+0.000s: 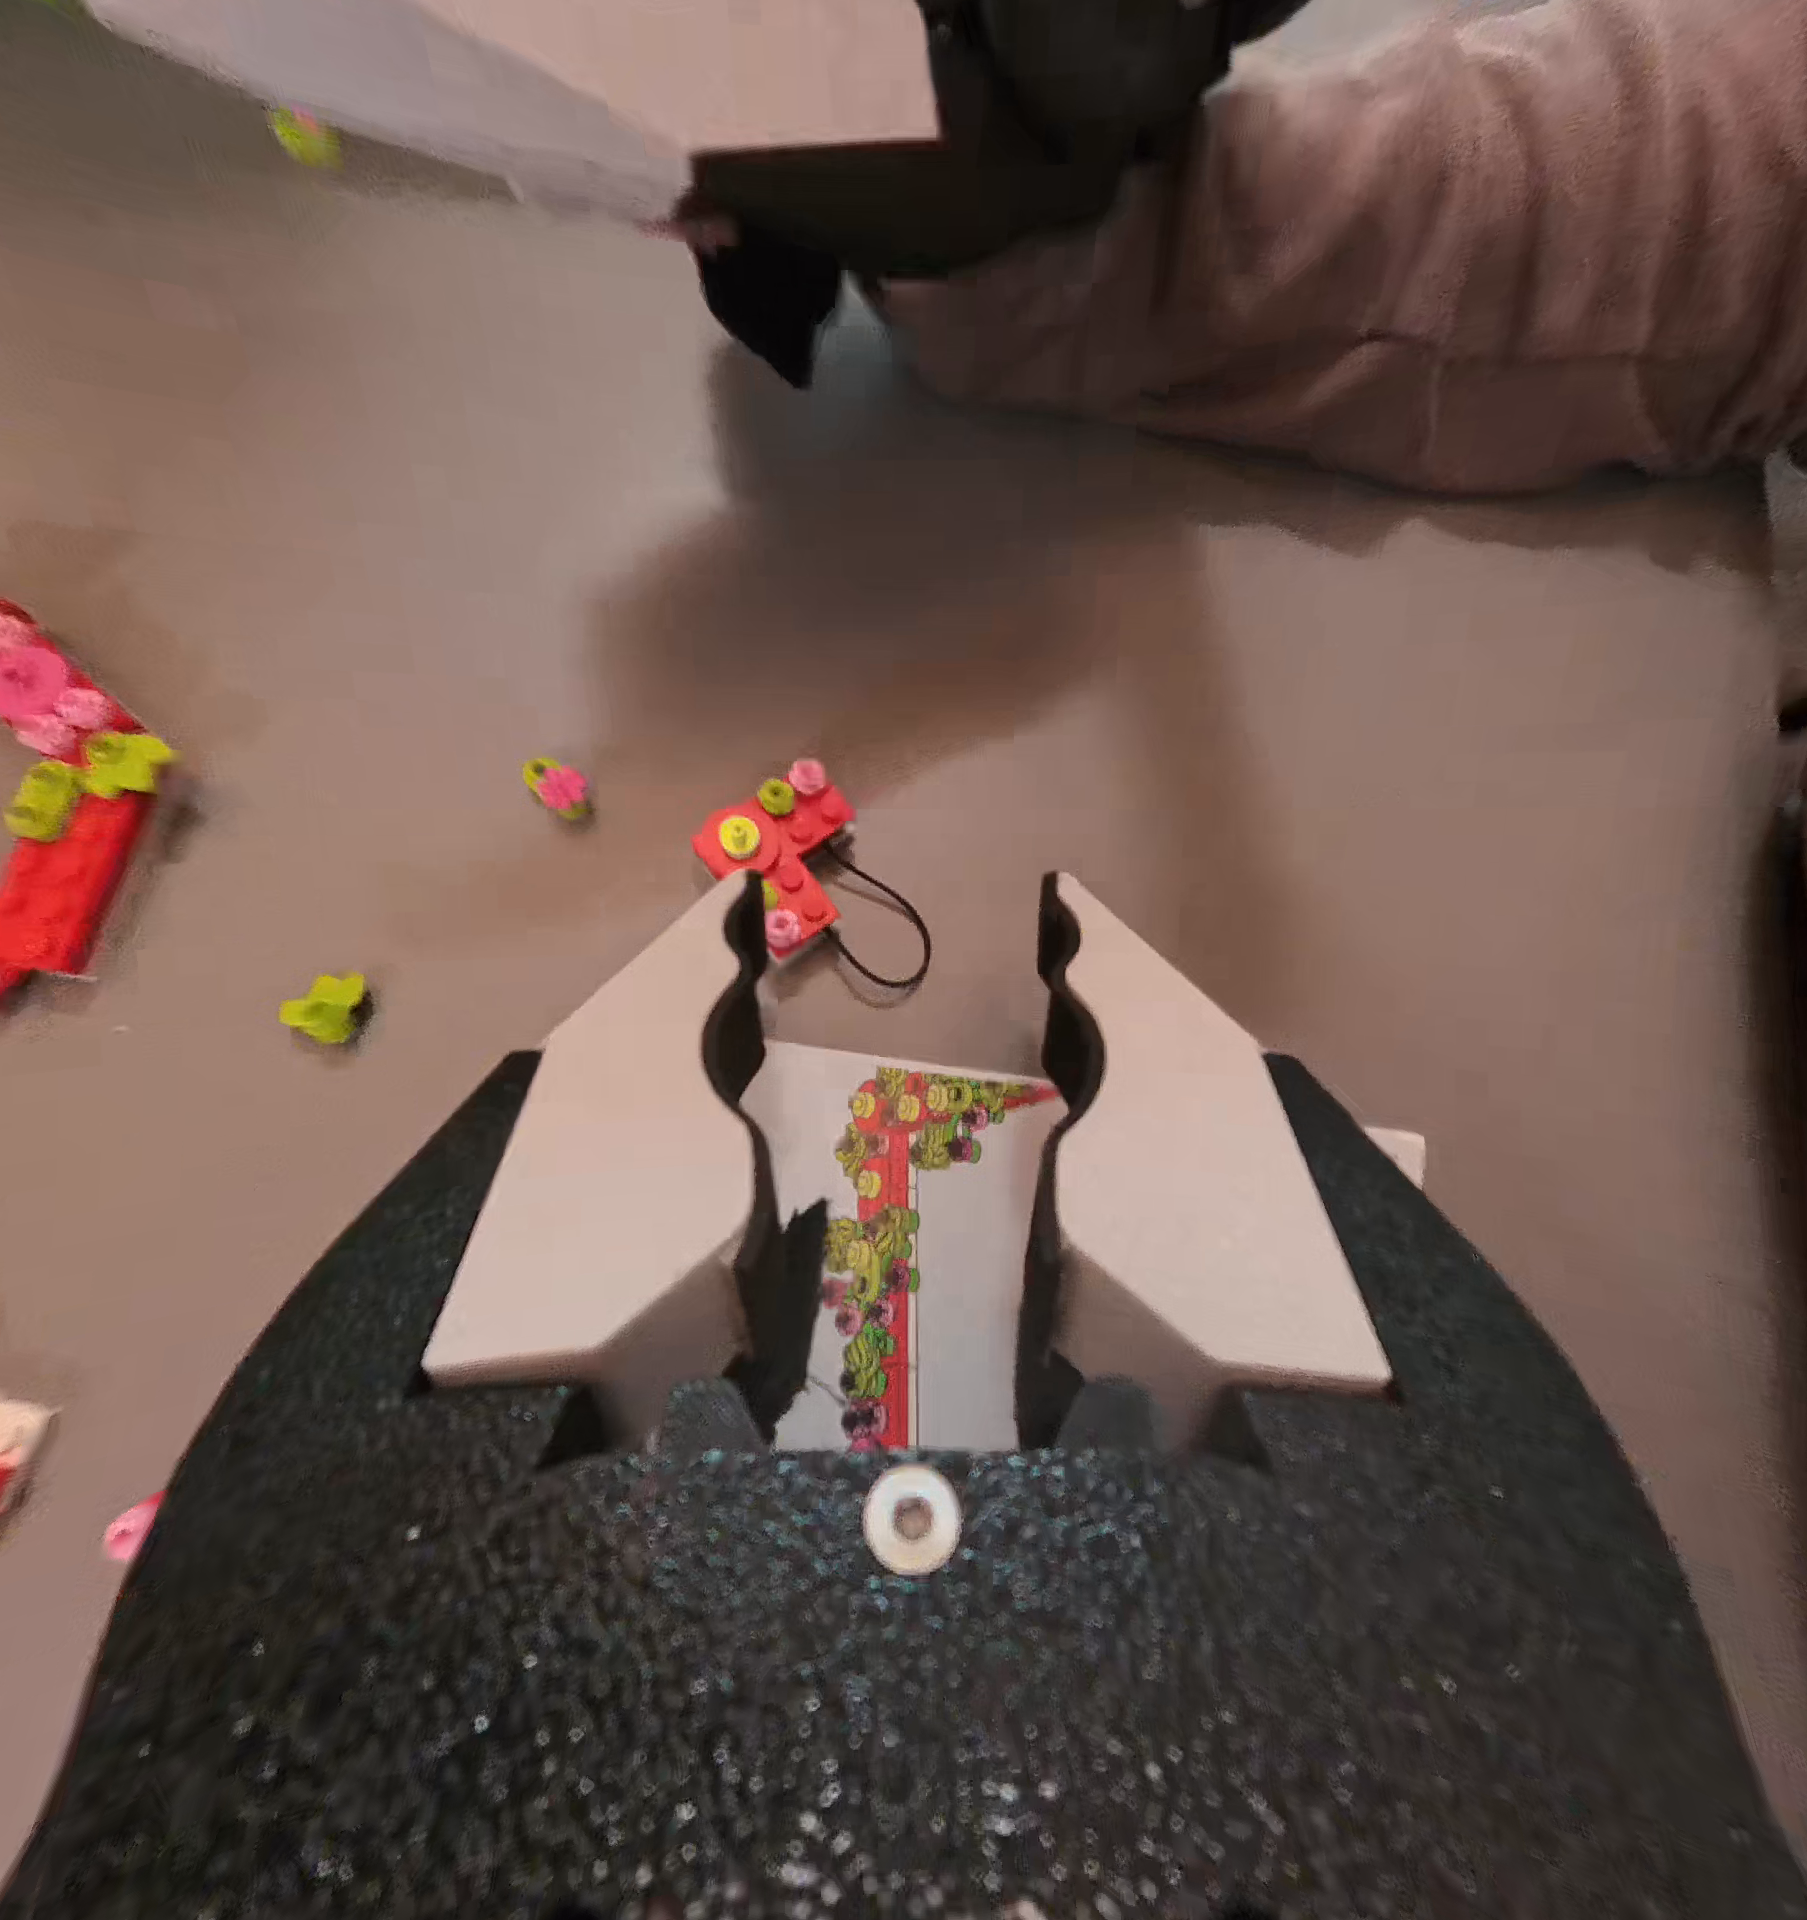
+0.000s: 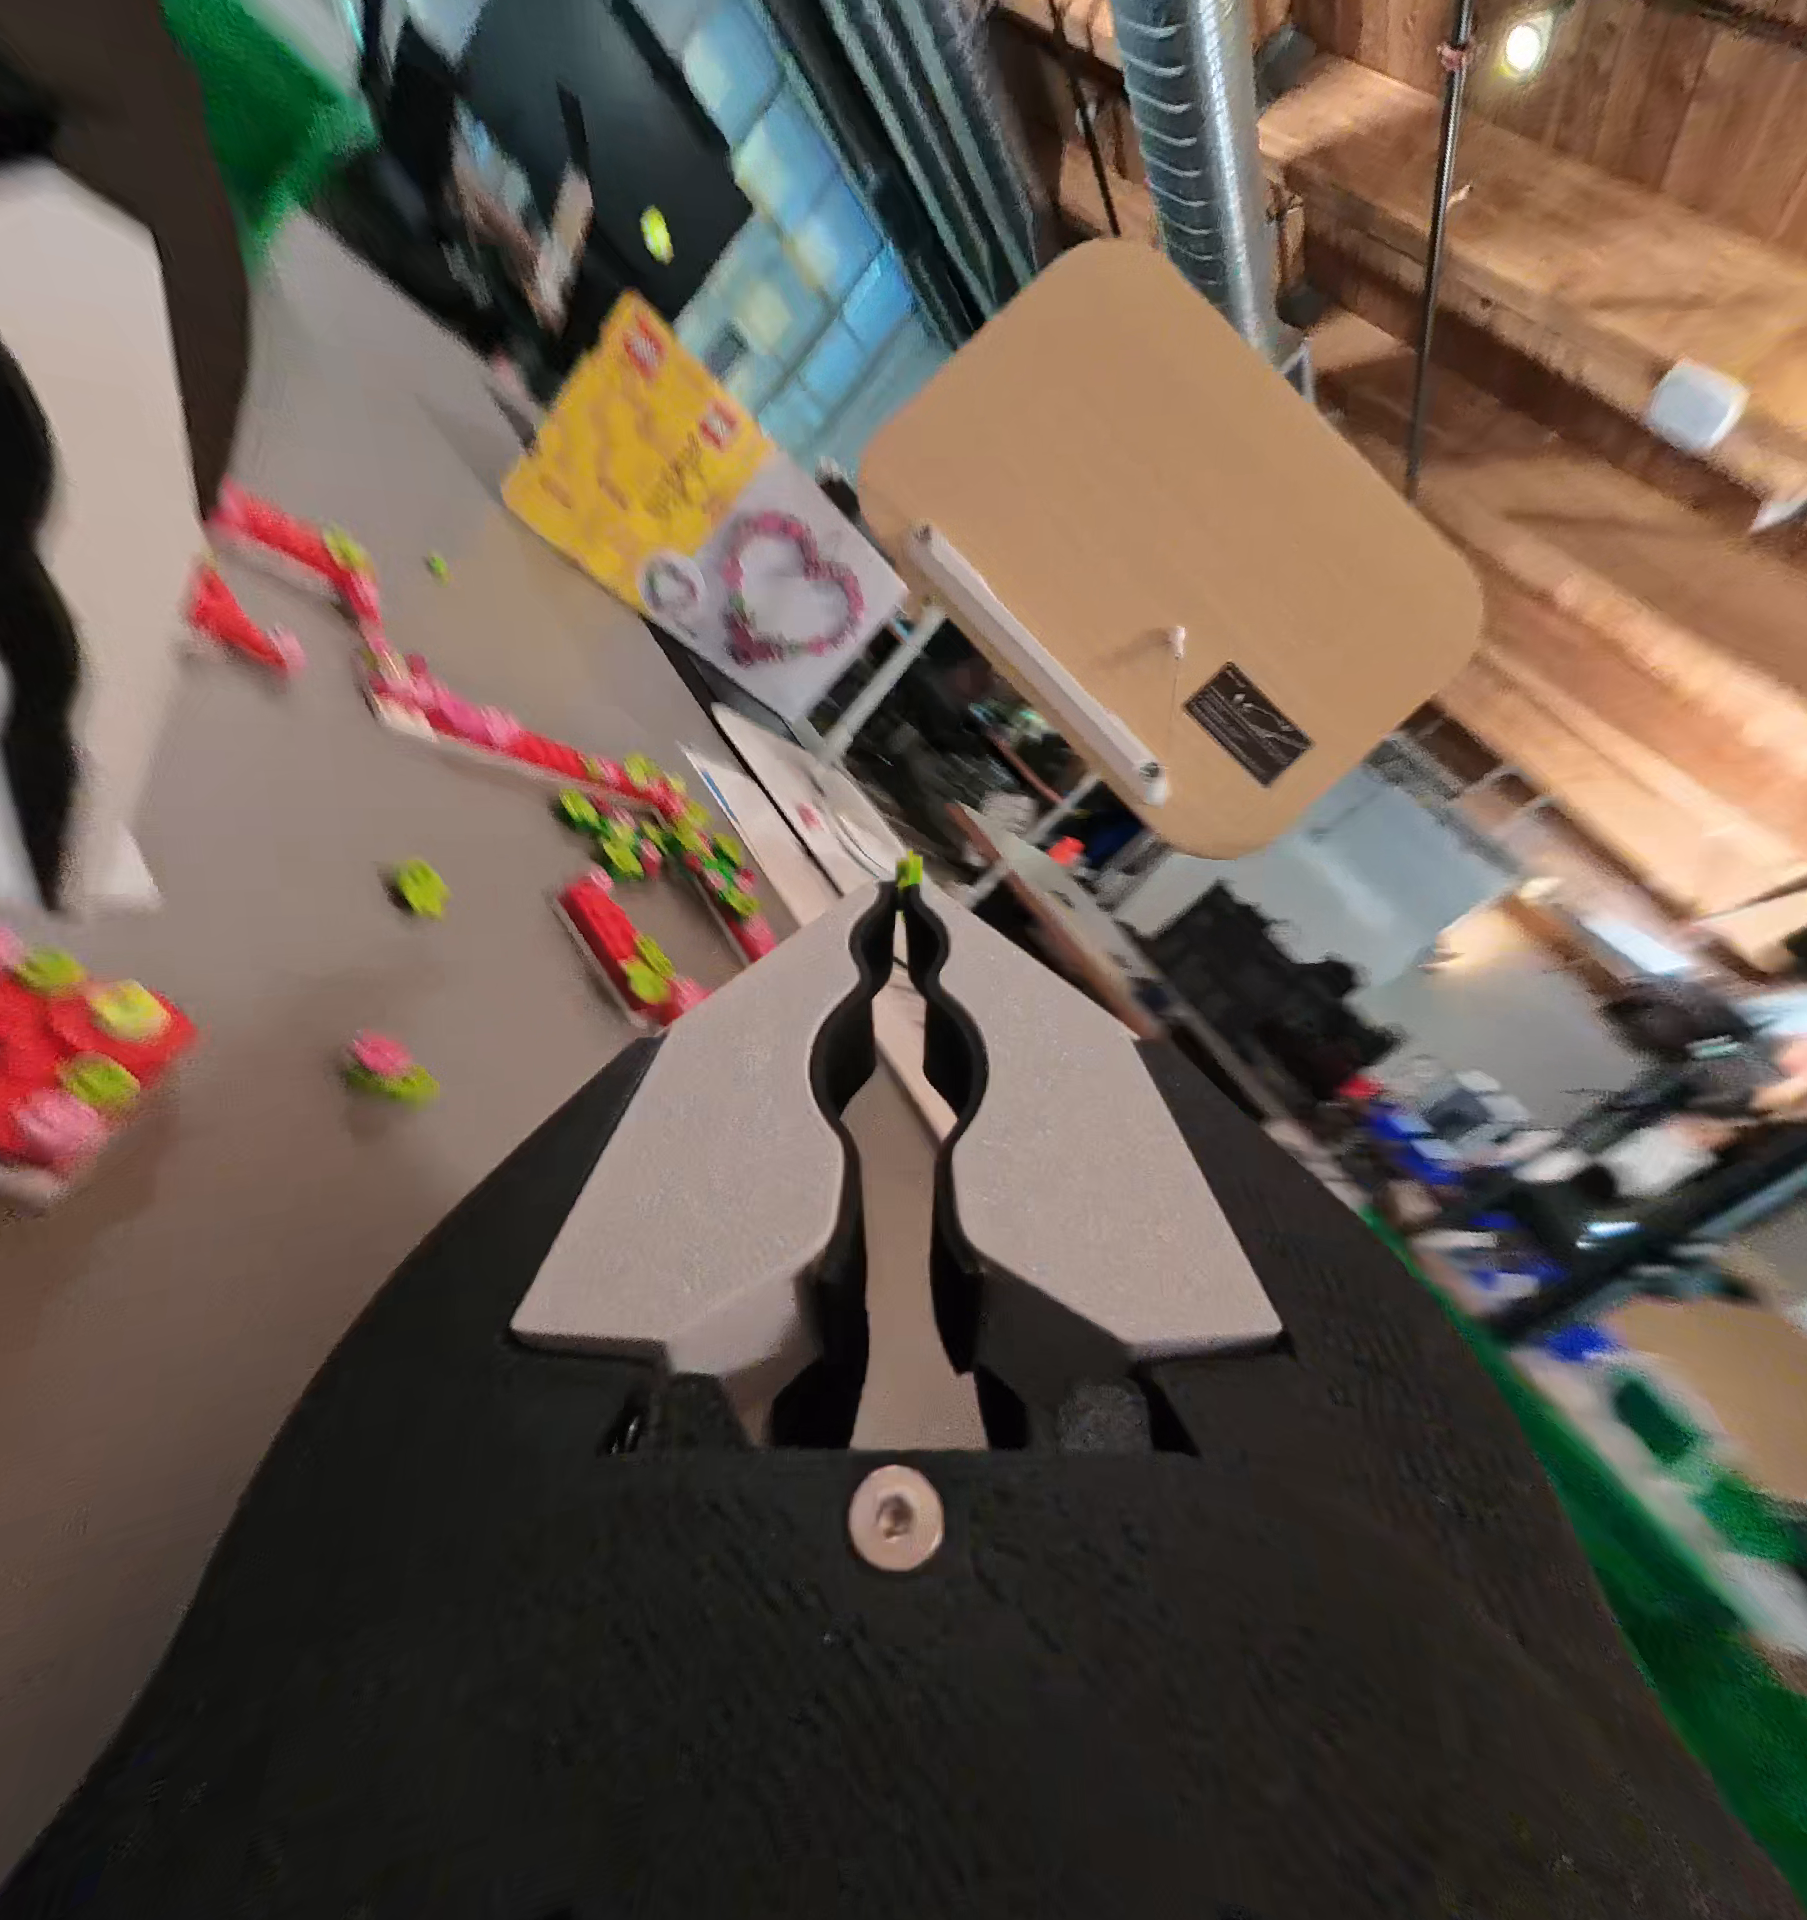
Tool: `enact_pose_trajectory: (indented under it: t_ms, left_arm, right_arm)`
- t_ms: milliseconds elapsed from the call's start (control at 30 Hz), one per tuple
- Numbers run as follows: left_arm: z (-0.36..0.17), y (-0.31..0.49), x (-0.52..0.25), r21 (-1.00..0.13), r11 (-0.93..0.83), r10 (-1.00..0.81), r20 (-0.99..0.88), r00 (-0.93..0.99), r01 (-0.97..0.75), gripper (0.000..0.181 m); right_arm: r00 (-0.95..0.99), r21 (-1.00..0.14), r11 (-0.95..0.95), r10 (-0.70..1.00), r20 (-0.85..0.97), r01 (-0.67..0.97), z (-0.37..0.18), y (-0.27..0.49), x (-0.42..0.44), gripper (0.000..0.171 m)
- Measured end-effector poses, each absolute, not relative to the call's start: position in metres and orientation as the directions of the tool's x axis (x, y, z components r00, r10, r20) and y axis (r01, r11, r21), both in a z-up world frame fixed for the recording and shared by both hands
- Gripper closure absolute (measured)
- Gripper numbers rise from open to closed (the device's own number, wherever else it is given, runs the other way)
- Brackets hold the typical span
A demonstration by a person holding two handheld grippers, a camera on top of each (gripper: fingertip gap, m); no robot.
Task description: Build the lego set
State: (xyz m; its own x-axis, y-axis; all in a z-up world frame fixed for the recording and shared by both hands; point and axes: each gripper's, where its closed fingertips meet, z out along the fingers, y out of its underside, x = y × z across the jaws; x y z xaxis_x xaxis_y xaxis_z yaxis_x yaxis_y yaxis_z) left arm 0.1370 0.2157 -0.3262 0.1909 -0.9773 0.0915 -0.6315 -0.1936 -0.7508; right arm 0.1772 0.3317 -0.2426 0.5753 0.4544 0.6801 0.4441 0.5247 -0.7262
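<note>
My left gripper point(image 1: 894, 894) is open and empty, low over the grey table point(image 1: 1294, 831). Its left fingertip point(image 1: 738, 914) is right by a small red L-shaped piece point(image 1: 774, 836) with lime and pink studs and a black cord loop point(image 1: 883, 940). An instruction page point(image 1: 878, 1195) lies under the fingers. My right gripper point(image 2: 904, 904) is shut on a tiny lime green piece point(image 2: 910, 871), held above the table's edge. The red L-shaped piece also shows blurred at the lower left of the right wrist view point(image 2: 47, 1049), below the left gripper's fingers point(image 2: 68, 520).
A long red assembly with pink and lime flowers point(image 1: 47, 810) lies at the left, also in the right wrist view point(image 2: 483, 727). Loose lime point(image 1: 325, 1006) and pink-lime point(image 1: 558, 787) pieces lie nearby. The yellow set box point(image 2: 650, 468) stands at the table's far edge. Pink fabric point(image 1: 1450, 260) lies at the right.
</note>
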Motion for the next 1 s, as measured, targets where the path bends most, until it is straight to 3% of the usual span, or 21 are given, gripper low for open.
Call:
enact_pose_trajectory:
  t_ms: [33,100,167,367,600,800,967,1000]
  left_arm:
    - [-0.318,0.220,0.139,-0.782,-0.167,-0.975,0.041,0.218,-0.601,0.131]
    - [-0.295,0.231,0.141,-0.851,-0.126,-0.952,-0.041,0.303,-0.510,0.136]
    - [-0.270,0.240,0.139,-0.910,-0.109,-0.913,-0.069,0.403,-0.401,0.142]
    - [-0.212,0.241,0.130,-0.990,-0.065,-0.833,-0.015,0.553,-0.125,0.153]
    - [-0.200,0.213,0.148,-0.996,-0.087,-0.875,0.085,0.476,0.018,0.161]
    - [-0.196,0.201,0.153,-0.994,-0.089,-0.908,0.109,0.405,0.070,0.180]
    - [-0.195,0.200,0.156,-0.997,-0.073,-0.923,0.080,0.376,0.032,0.181]
    - [-0.197,0.201,0.158,-0.997,-0.075,-0.928,0.068,0.368,-0.003,0.181]
  right_arm:
    - [0.622,-0.814,0.483,0.540,0.568,0.324,-0.235,0.327,0.176,0.171]
    - [0.672,-0.942,0.336,0.693,0.259,0.017,-0.216,0.320,0.180,0.171]
    - [0.637,-0.959,0.251,0.763,0.112,-0.133,-0.213,0.311,0.180,0.171]
    - [0.213,-0.856,-0.121,0.942,-0.258,-0.503,-0.197,0.248,0.162,0.171]
    - [-0.100,-0.778,-0.335,0.937,-0.336,-0.531,-0.189,0.212,0.151,0.171]
    - [-0.138,-0.799,-0.328,0.944,-0.301,-0.504,-0.188,0.203,0.146,0.171]
    - [-0.111,-0.824,-0.270,0.962,-0.248,-0.499,-0.188,0.203,0.149,0.171]
    - [-0.063,-0.832,-0.224,0.973,-0.223,-0.507,-0.188,0.207,0.153,0.159]
